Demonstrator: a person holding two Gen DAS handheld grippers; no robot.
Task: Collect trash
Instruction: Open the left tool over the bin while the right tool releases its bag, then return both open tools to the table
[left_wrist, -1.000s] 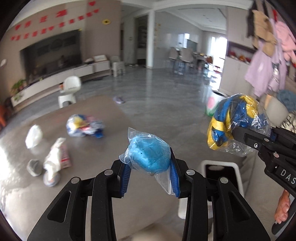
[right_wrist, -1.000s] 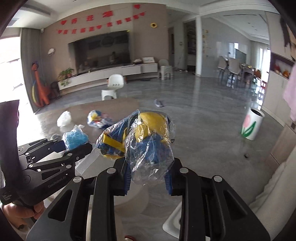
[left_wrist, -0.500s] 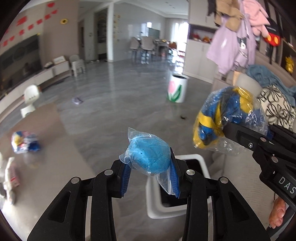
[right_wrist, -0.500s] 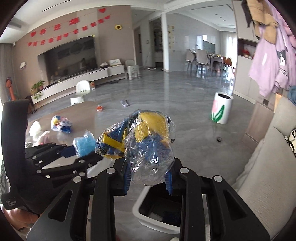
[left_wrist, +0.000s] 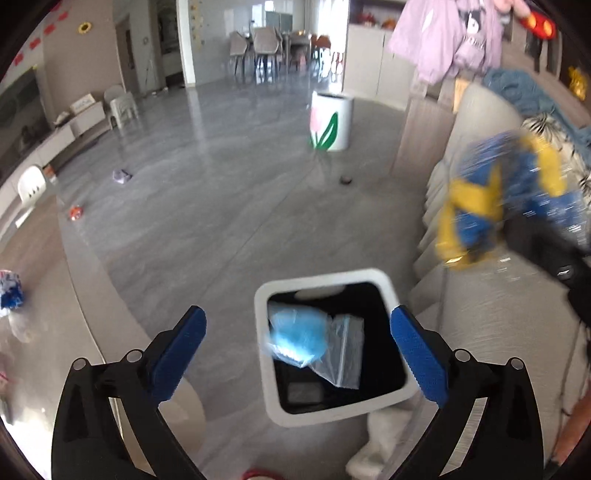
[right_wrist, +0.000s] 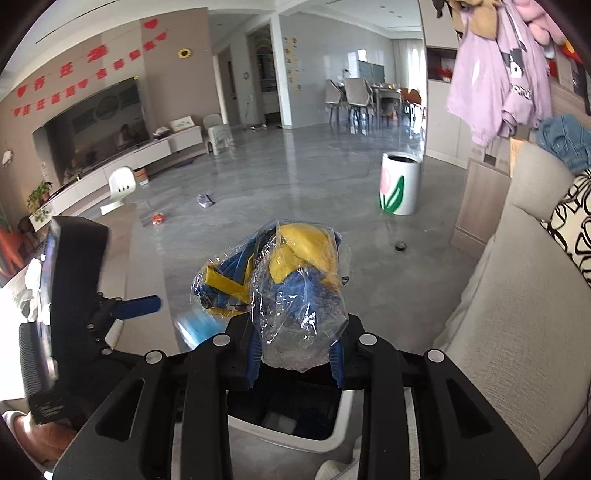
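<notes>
1. The left gripper has its jaws spread wide, with nothing between the blue ribbed pads. The blue bundle in a clear zip bag, blurred, sits at the mouth of the white bin; whether it is in the air or resting inside cannot be told.
2. The right gripper pinches the yellow-and-blue bundle, wrapped in crinkled clear film, above the bin's white rim.
3. Risk, as a judgement: the bundle in the right gripper is bulky and loosely wrapped. Released off-centre, it may catch the rim and tumble onto the glossy grey floor or against the sofa beside the bin.
4. Second risk: the slippery film may cling to a pad, delaying the drop.
5. Materials: the bin is a rounded-square white shell with a black interior. Both bundles look soft and compressible under thin, wrinkled plastic. The sofa is a woven beige fabric.
6. More wrapped trash lies well apart at the left edge, uncollected. A second white bin with a tulip print stands farther off.
</notes>
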